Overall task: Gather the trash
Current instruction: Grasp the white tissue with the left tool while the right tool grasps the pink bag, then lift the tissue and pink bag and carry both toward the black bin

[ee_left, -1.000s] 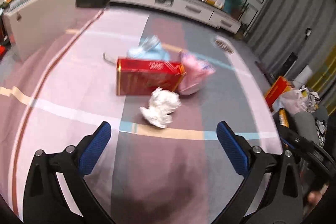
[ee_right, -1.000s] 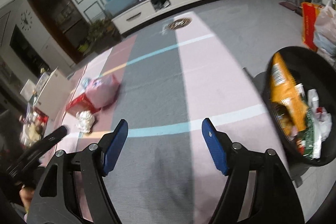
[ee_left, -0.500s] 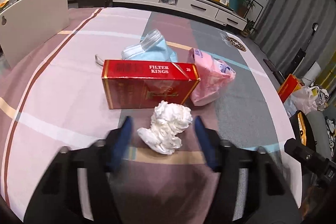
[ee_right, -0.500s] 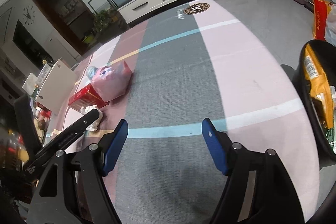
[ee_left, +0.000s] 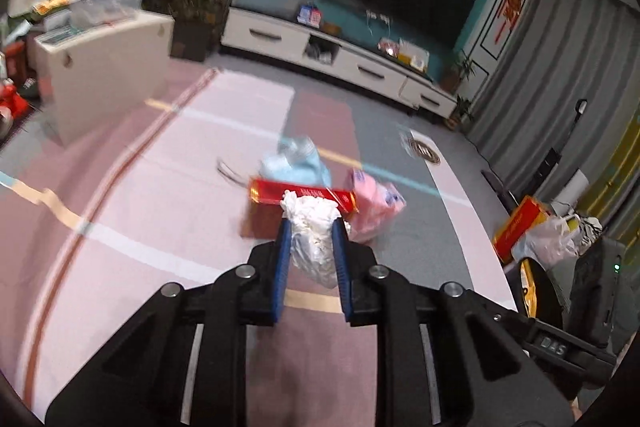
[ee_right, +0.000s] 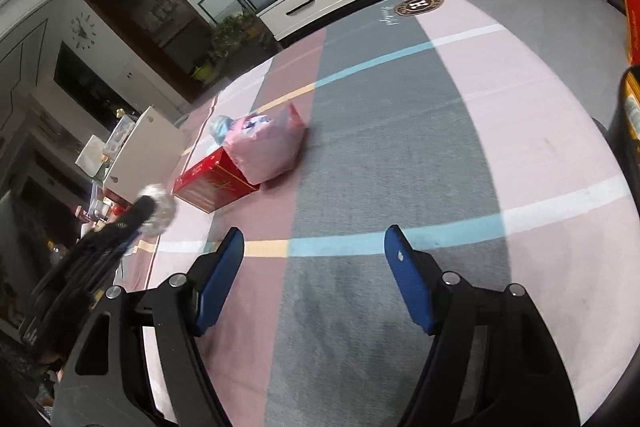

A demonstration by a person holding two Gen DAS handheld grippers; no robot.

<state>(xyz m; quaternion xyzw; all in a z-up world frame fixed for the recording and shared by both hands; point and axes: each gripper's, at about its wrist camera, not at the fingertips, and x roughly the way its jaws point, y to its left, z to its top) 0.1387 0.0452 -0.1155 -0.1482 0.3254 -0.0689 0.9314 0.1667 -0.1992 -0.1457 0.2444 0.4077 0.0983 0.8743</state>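
My left gripper (ee_left: pixel 311 227) is shut on a crumpled white tissue (ee_left: pixel 312 235) and holds it above the carpet. The tissue also shows blurred at the left of the right wrist view (ee_right: pixel 158 209). Behind it on the carpet lie a red carton (ee_left: pixel 302 193), a blue face mask (ee_left: pixel 294 161) and a pink packet (ee_left: pixel 374 205). In the right wrist view the carton (ee_right: pixel 212 181) and the pink packet (ee_right: pixel 268 147) lie side by side. My right gripper (ee_right: pixel 314 247) is open and empty over the carpet. A black trash bin (ee_right: pixel 628 111) stands at the right edge.
A striped pink and grey carpet (ee_right: pixel 400 147) covers the floor. A white TV cabinet (ee_left: pixel 320 51) runs along the back wall. A white board (ee_left: pixel 104 67) stands at the left. Bags and a red box (ee_left: pixel 532 227) sit at the right by the curtains.
My left gripper moved in, closed on the white tissue and lifted it off the carpet. My right gripper turned left, so the bin slid to the frame's edge.
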